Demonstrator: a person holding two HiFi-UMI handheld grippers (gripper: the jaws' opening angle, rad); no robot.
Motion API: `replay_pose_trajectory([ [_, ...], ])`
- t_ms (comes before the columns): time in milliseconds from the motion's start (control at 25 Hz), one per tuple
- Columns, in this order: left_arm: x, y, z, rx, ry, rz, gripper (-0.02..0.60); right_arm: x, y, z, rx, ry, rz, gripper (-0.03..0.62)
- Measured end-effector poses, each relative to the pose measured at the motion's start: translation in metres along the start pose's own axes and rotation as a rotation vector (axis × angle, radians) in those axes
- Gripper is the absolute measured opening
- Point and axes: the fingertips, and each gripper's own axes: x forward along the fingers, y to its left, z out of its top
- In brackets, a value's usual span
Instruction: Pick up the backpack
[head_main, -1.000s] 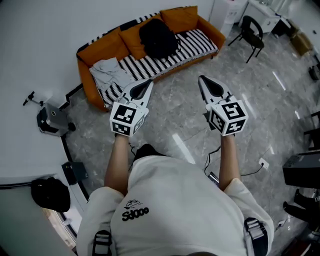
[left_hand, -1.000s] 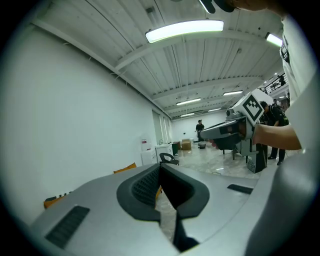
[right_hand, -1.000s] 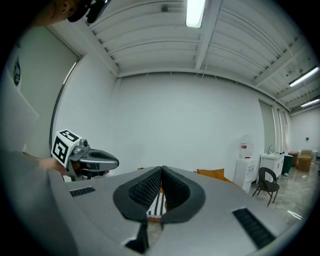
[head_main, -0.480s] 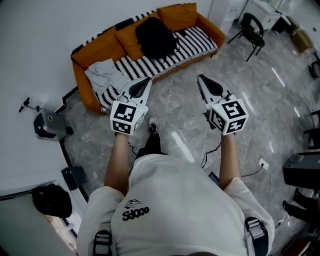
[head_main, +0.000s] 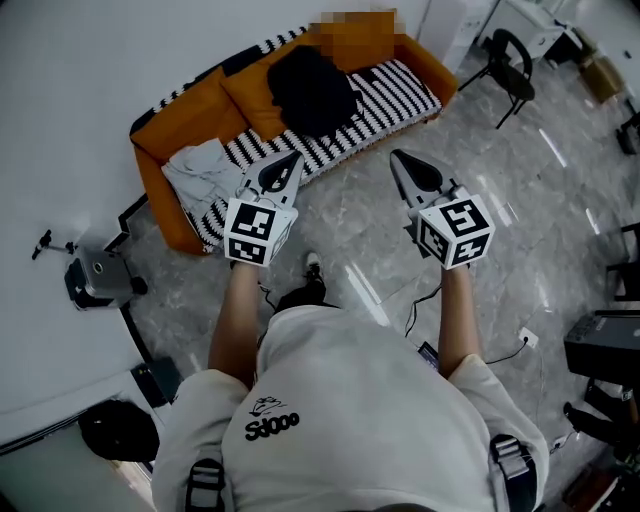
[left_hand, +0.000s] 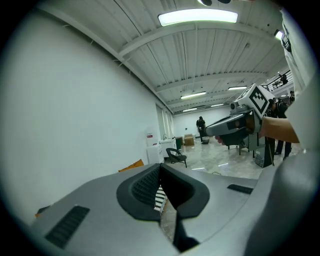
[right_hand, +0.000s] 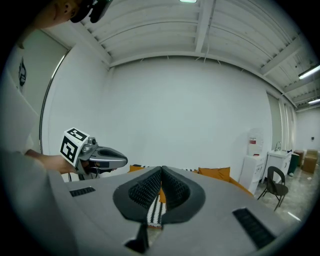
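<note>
The black backpack (head_main: 310, 90) lies on the striped seat of an orange sofa (head_main: 160, 195), against the back cushions. My left gripper (head_main: 292, 160) is held out above the floor, its tip over the sofa's front edge, below and left of the backpack. My right gripper (head_main: 398, 157) hangs level with it, to the right, short of the sofa. On both, the jaws are shut with nothing between them. In the left gripper view the shut jaws (left_hand: 161, 169) fill the lower picture, and the right gripper view (right_hand: 161, 171) shows the same. The backpack is hidden in both gripper views.
A crumpled grey cloth (head_main: 200, 172) lies on the sofa's left end. A black chair (head_main: 505, 62) stands at the far right. A small machine (head_main: 95, 280) sits by the left wall and a dark bag (head_main: 118, 430) lower left. A cable (head_main: 420, 300) trails over the marble floor.
The person has walked toward the sofa, so it and the backpack sit nearer both gripper tips. Both grippers stayed shut and level.
</note>
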Motion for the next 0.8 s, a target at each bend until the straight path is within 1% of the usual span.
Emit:
replay_pose_trajectory([
  [200, 0.047, 0.07, 0.003, 0.007, 0.007, 0.001, 0.021, 0.073, -0.029, 0.019, 0.013, 0.008, -0.011, 0.034],
  [440, 0.089, 0.133, -0.003, 0.002, 0.016, 0.01, 0.021, 0.145, -0.055, 0.037, 0.019, 0.0, -0.025, 0.034],
  [600, 0.11, 0.168, -0.011, -0.009, 0.019, 0.011, 0.021, 0.184, -0.063, 0.043, 0.022, 0.002, -0.026, 0.034],
  [800, 0.132, 0.199, -0.018, -0.016, 0.024, 0.005, 0.021, 0.22, -0.075, 0.046, 0.062, -0.012, -0.009, 0.034],
])
